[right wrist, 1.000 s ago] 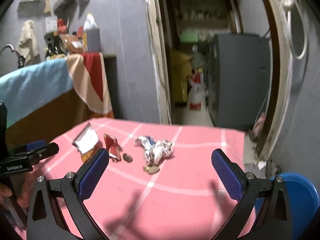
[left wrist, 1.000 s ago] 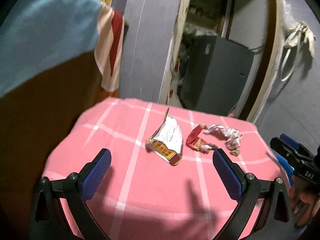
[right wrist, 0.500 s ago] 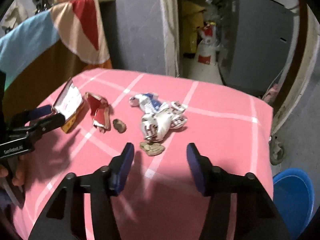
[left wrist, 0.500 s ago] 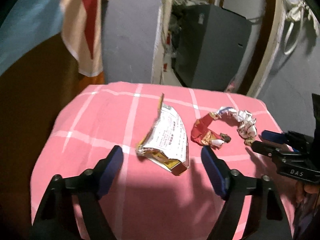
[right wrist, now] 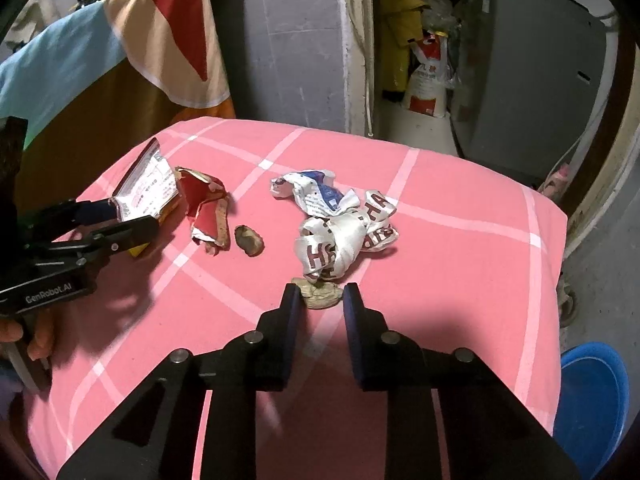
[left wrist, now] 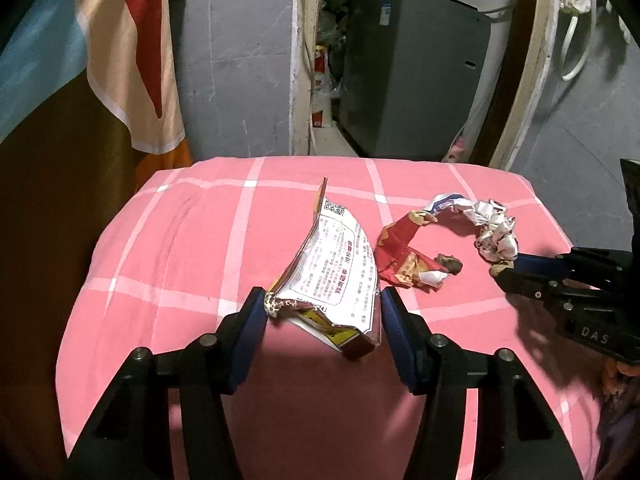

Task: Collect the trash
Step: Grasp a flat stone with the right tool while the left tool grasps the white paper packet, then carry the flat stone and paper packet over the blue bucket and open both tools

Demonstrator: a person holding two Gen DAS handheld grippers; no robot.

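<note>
Trash lies on a pink checked tablecloth [left wrist: 192,240]. A flattened white printed snack packet [left wrist: 336,268] stands on edge between my left gripper's [left wrist: 323,306] blue pads. Its jaws are closing and both pads touch the packet's sides. In the right wrist view the same packet [right wrist: 150,192] sits in that gripper at the left. My right gripper [right wrist: 319,293] is closing on a small brown scrap [right wrist: 320,298], its tips pinching the scrap's edges. Just beyond lie a crumpled white wrapper [right wrist: 344,228], a torn red wrapper [right wrist: 206,208] and another brown scrap [right wrist: 248,236].
A blue bin [right wrist: 592,396] stands on the floor off the table's right side. A striped towel [left wrist: 128,60] hangs over brown furniture at the left. Behind the table is an open doorway with a grey appliance [left wrist: 408,76]. A person's fingers [right wrist: 36,336] hold the left gripper's handle.
Both grippers came down and forward to the table while their jaws narrowed from wide open. The left now brackets the packet, the right the small brown scrap.
</note>
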